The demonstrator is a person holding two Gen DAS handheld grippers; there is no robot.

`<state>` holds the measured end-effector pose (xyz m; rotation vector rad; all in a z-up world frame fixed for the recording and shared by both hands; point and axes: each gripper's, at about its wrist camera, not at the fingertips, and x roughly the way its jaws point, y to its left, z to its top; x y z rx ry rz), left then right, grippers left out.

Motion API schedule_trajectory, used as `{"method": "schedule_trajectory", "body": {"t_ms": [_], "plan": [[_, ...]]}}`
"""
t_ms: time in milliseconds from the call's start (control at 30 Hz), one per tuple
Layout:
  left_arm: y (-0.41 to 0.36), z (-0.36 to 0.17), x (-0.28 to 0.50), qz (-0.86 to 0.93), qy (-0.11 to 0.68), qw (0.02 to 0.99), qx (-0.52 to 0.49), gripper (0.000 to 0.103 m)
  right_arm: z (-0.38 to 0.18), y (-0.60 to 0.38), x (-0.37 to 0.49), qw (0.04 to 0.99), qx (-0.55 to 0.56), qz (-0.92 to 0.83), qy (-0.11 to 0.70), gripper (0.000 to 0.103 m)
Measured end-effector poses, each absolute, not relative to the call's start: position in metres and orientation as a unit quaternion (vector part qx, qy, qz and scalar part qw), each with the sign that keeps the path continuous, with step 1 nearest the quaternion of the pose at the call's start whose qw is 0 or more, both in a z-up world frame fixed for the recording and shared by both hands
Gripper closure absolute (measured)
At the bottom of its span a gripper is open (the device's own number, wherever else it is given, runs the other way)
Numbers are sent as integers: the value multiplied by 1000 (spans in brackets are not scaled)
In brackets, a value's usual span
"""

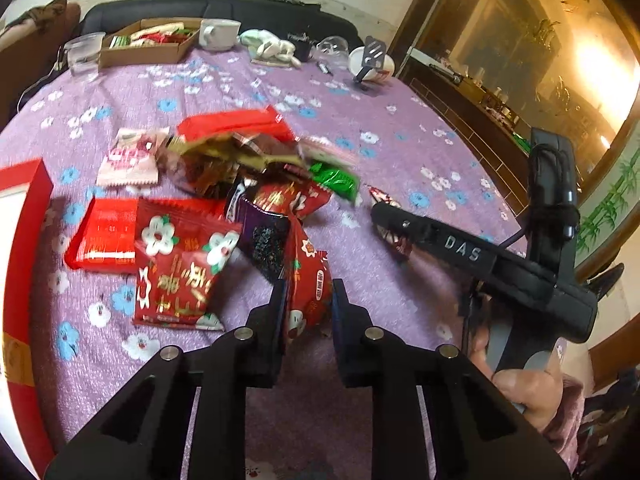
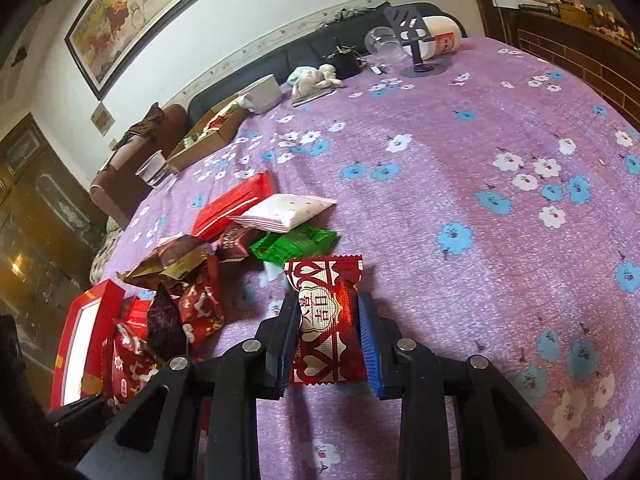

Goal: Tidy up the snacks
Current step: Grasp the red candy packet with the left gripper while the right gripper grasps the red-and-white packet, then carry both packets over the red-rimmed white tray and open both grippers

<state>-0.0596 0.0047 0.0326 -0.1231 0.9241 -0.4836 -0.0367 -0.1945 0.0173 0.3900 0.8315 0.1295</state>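
A heap of snack packets [image 1: 224, 184] lies on the purple flowered tablecloth [image 1: 360, 92]. My left gripper [image 1: 308, 300] is shut on a red flower-print packet [image 1: 310, 280] at the heap's near edge. My right gripper [image 2: 330, 320] is shut on a red heart-print packet [image 2: 326, 328], just right of the heap [image 2: 192, 280]; in the left wrist view its finger [image 1: 432, 236] reaches in from the right. A red box [image 1: 24, 208] stands at the left, also seen in the right wrist view [image 2: 80, 344].
A cardboard tray of snacks [image 1: 148, 42] sits at the table's far side with a plastic cup [image 1: 82, 54], a white bowl [image 1: 218, 34], a cloth toy [image 1: 272, 48] and a phone stand [image 1: 370, 60]. A sofa [image 1: 240, 12] runs behind the table.
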Motion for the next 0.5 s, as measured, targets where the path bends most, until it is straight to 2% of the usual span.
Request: {"method": "schedule_trajectory", "body": {"t_ms": [500], "plan": [[48,70,-99,-188,377,906,-41,86,42,-185,-53,923,167,85,335,73]]}}
